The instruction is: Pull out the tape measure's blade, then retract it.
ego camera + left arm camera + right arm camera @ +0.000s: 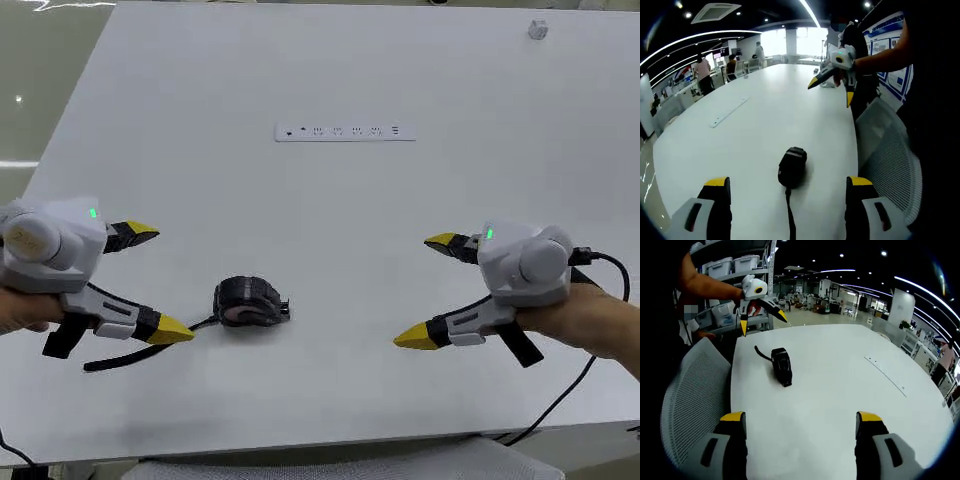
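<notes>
A black tape measure [248, 302] lies on the white table [330, 60], its blade drawn in and a black strap trailing to the left. My left gripper [166, 282] hovers just left of it, open, nothing between the yellow tips. From the left gripper view the tape measure [792, 166] sits a short way ahead between the jaws, and the right gripper [832, 85] faces me from across the table. My right gripper [432, 290] is open, well to the right of the tape measure. In the right gripper view the tape measure [781, 365] lies farther off, with the left gripper [762, 312] behind it.
A white power strip [345, 132] lies flat at the table's middle, beyond the tape measure. A small white cube [538, 30] sits at the far right corner. A mesh chair [692, 385] stands at the near table edge. A black cable [570, 385] hangs from my right gripper.
</notes>
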Action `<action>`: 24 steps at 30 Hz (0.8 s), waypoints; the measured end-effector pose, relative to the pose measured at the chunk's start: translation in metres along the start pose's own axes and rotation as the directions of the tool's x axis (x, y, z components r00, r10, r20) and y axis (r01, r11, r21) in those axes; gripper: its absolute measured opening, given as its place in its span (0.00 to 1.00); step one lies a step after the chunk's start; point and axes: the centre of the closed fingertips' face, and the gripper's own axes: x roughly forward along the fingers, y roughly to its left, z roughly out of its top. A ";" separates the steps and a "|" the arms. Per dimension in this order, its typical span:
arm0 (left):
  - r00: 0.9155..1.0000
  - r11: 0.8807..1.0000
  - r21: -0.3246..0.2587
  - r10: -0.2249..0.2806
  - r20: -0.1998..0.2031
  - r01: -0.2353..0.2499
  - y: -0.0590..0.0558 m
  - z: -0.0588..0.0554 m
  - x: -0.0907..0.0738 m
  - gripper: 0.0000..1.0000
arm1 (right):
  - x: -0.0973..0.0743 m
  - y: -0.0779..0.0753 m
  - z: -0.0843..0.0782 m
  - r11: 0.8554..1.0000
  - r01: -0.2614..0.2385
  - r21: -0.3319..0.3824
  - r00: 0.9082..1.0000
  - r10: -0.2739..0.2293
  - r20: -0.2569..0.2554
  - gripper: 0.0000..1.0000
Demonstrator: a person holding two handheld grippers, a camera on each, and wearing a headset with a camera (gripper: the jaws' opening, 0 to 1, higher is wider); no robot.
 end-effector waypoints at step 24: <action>0.984 0.983 0.113 -0.133 -0.115 0.146 0.004 0.009 0.042 0.77 | 0.066 0.011 0.038 0.982 -0.168 -0.089 0.986 0.166 -0.035 0.83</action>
